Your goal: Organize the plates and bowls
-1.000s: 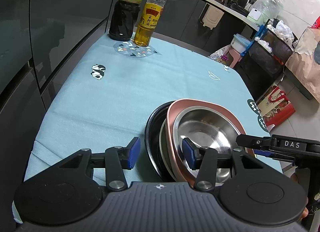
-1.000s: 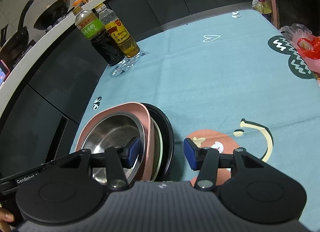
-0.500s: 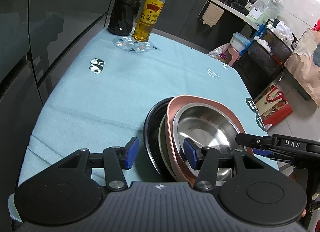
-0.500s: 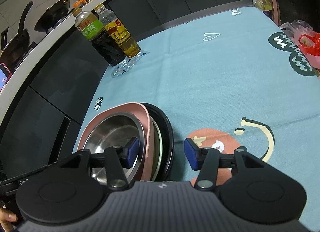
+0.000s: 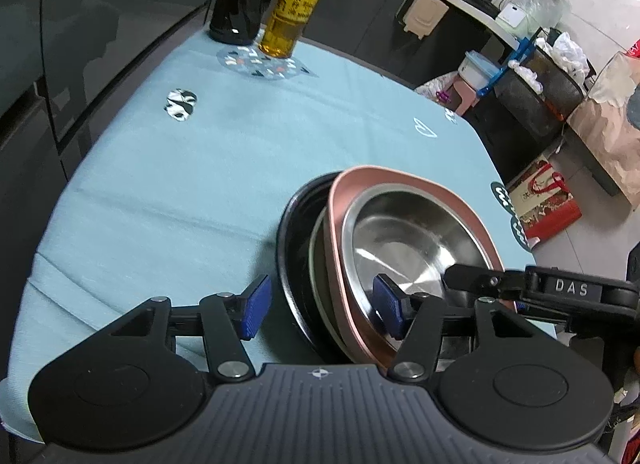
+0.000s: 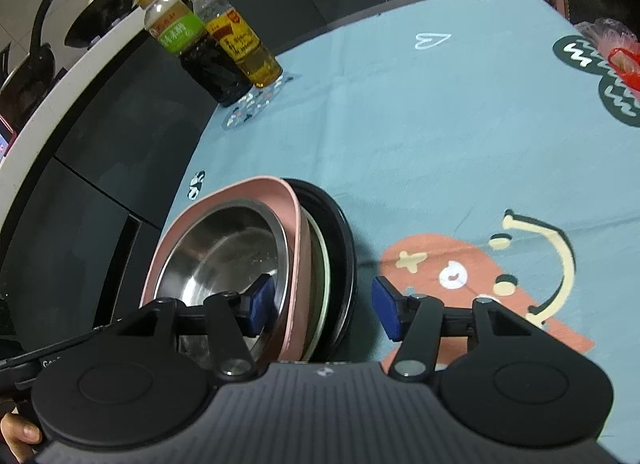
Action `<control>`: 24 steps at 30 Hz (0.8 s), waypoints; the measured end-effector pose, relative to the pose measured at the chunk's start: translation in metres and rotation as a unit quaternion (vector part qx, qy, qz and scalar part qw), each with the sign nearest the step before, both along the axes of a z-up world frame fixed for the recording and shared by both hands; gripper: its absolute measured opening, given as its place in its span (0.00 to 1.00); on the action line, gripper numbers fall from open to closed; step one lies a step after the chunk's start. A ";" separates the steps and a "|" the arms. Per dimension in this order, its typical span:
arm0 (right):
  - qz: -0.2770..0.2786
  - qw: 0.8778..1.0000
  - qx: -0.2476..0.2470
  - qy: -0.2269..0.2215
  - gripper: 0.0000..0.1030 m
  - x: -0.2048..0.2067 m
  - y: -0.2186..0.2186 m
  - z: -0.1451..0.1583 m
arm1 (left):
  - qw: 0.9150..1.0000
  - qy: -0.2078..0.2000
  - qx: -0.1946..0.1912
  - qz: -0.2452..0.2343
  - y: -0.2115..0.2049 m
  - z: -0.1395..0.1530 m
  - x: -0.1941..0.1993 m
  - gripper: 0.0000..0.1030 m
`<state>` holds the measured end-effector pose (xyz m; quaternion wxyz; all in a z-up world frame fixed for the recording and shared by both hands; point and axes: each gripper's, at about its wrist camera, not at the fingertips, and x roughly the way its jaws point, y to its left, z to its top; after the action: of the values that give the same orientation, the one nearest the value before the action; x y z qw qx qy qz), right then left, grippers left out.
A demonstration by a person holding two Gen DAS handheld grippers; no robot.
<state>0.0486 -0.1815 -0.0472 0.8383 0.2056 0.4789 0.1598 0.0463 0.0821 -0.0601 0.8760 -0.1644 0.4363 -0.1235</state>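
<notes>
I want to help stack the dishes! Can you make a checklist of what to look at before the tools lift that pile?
1. Left tool open across the stack's rims: ok.
2. Right tool open across the opposite rims: ok.
3. Steel bowl nested in pink plate: ok.
4. Pink plate sitting in black plate: ok, slightly off-centre.
5. Pads touching the rims: cannot tell.
6. Oil bottle and dark sauce bottle away from the stack: ok.
</notes>
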 end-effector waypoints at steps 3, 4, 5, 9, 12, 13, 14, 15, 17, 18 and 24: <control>-0.002 1.000 0.001 0.000 0.47 0.003 0.001 -0.001 | 1.000 -0.004 -0.004 -0.004 -0.002 -0.003 0.002 0.53; -0.001 1.000 0.002 0.000 0.47 0.003 0.002 -0.001 | 1.000 -0.004 -0.005 -0.006 -0.003 -0.004 0.003 0.54; 0.001 1.000 0.004 0.000 0.47 0.004 0.002 -0.001 | 1.000 -0.004 -0.007 -0.007 -0.003 -0.004 0.003 0.54; 0.021 1.000 0.007 -0.001 0.45 0.005 0.007 -0.001 | 1.000 -0.013 -0.007 -0.009 -0.004 -0.005 0.002 0.55; 0.017 1.000 -0.014 -0.015 0.44 0.003 0.014 0.004 | 1.000 -0.023 -0.001 -0.008 -0.007 -0.004 0.000 0.51; 0.016 0.999 -0.020 -0.020 0.44 0.003 0.016 0.004 | 1.000 -0.024 -0.001 -0.006 -0.007 -0.003 0.000 0.50; 0.015 0.999 -0.027 -0.025 0.44 0.003 0.018 0.006 | 1.000 -0.023 -0.003 -0.005 -0.007 -0.003 0.001 0.50; 0.014 0.999 -0.031 -0.029 0.44 0.003 0.018 0.007 | 1.000 -0.022 -0.005 -0.004 -0.006 -0.002 0.002 0.50; 0.011 0.999 -0.031 -0.034 0.44 0.005 0.018 0.010 | 1.000 -0.023 -0.007 -0.001 -0.005 0.000 0.005 0.50; 0.010 0.999 -0.028 -0.035 0.44 0.006 0.018 0.012 | 1.000 -0.026 -0.006 -0.001 -0.005 0.002 0.007 0.49; 0.003 0.999 -0.026 -0.037 0.44 0.020 0.018 0.021 | 1.000 -0.027 -0.002 0.005 -0.008 0.007 0.020 0.49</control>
<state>0.0689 -0.1635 -0.0261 0.8599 0.1768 0.4523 0.1572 0.0661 0.0742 -0.0528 0.8877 -0.1653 0.4114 -0.1244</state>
